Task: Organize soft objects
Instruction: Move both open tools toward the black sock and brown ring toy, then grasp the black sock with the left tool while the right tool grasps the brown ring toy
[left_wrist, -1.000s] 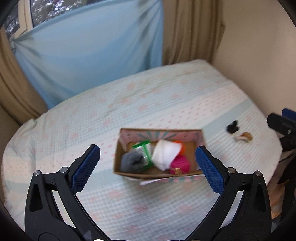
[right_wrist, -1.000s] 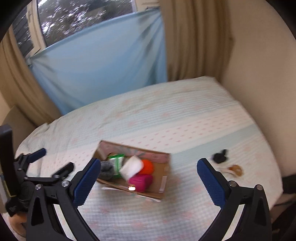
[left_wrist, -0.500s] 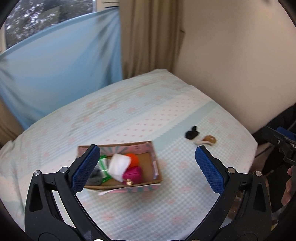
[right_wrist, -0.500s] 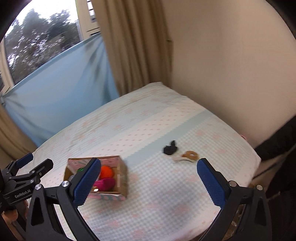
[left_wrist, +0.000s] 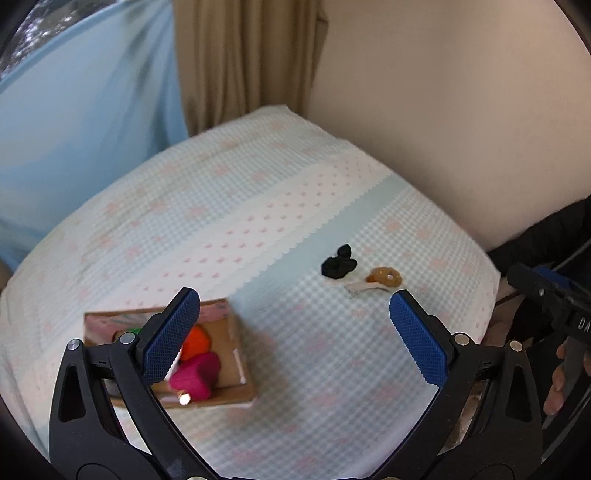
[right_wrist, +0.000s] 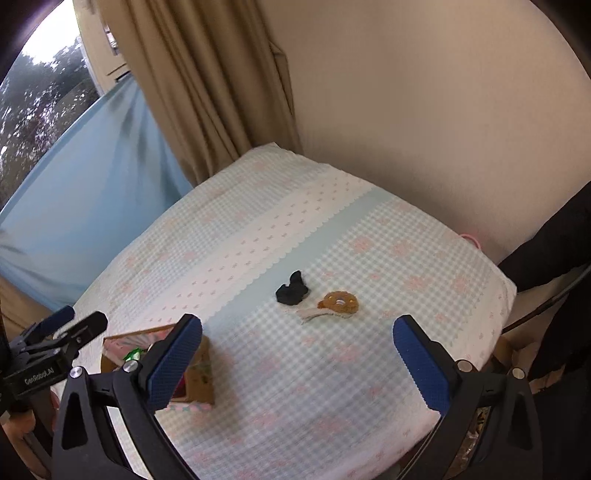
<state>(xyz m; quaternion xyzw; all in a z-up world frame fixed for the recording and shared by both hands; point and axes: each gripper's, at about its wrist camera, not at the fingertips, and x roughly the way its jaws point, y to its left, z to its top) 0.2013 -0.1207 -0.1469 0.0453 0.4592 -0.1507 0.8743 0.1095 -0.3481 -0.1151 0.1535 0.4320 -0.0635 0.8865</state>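
Right now both of your grippers hang above the bed (right_wrist: 369, 236), empty and clear of everything on it. Your left gripper (left_wrist: 295, 332) is spread wide with nothing between its blue pads (left_wrist: 170, 334), and your right gripper (right_wrist: 297, 360) is just as wide apart. That spread suits what looks like the next job, since an open gripper can drop straight over a small soft piece.

The cardboard box (left_wrist: 236, 350) sits on the checked bedspread toward your left, and it already holds a pink soft item (left_wrist: 197, 376) and an orange one (left_wrist: 197, 341), with something green at the back that the left finger mostly hides. By the look of it, that box is the collecting spot.

Two pieces lie out on the bedspread, well apart from the box and toward your right. The black scrunchie (right_wrist: 292, 290) lies bunched up, and just beside it is a small brown soft ring (right_wrist: 340, 302) resting against a pale strip (right_wrist: 314, 314); what that strip is, the views don't show. They sit closer to your right gripper's line of sight, so that gripper seems the natural one to reach for them. Go for the scrunchie's bulk, as a shallow pinch could catch the bedspread too
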